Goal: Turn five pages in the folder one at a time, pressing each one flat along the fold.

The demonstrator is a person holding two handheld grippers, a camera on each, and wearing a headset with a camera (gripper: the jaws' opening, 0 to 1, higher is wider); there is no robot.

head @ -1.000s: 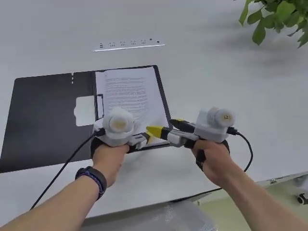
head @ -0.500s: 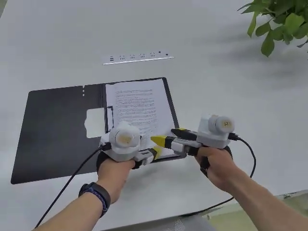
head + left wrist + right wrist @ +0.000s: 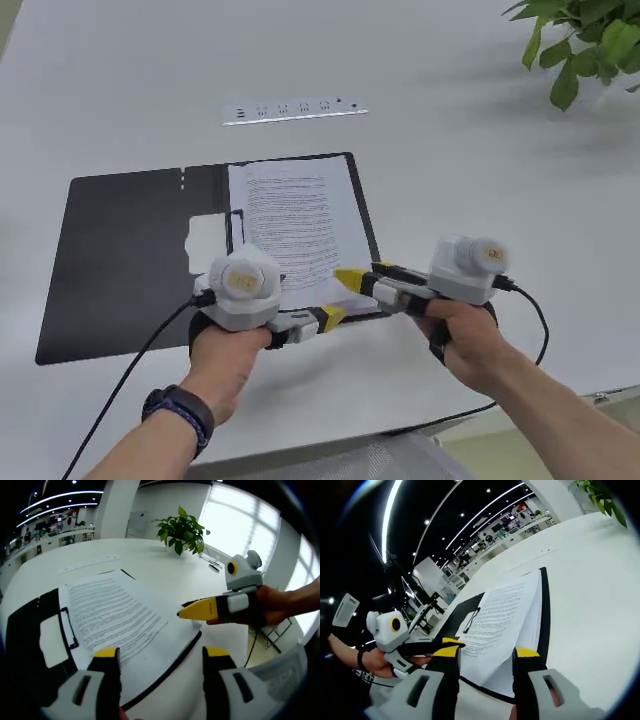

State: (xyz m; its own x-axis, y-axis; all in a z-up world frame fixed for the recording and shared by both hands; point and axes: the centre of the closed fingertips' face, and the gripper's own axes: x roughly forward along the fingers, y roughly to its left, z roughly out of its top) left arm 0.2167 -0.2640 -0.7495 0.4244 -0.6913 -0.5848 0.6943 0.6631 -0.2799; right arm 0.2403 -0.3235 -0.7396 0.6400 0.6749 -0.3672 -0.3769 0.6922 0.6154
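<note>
Folder (image 3: 130, 260) is laid open on the white counter (image 3: 450, 150), socket strip (image 3: 293, 109) beyond it, plant (image 3: 585, 40) well off past its right edge. Left tongs (image 3: 325, 318) and right tongs (image 3: 352, 280) are held spread, empty, at its near right corner.

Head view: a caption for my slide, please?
Left claw and right claw, both open, poised at the near edge of the page in a folder.

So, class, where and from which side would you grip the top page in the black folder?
Probably the white printed page at its loose near right corner, from the right with the right hand-held gripper; its left edge is held at the fold.
</note>
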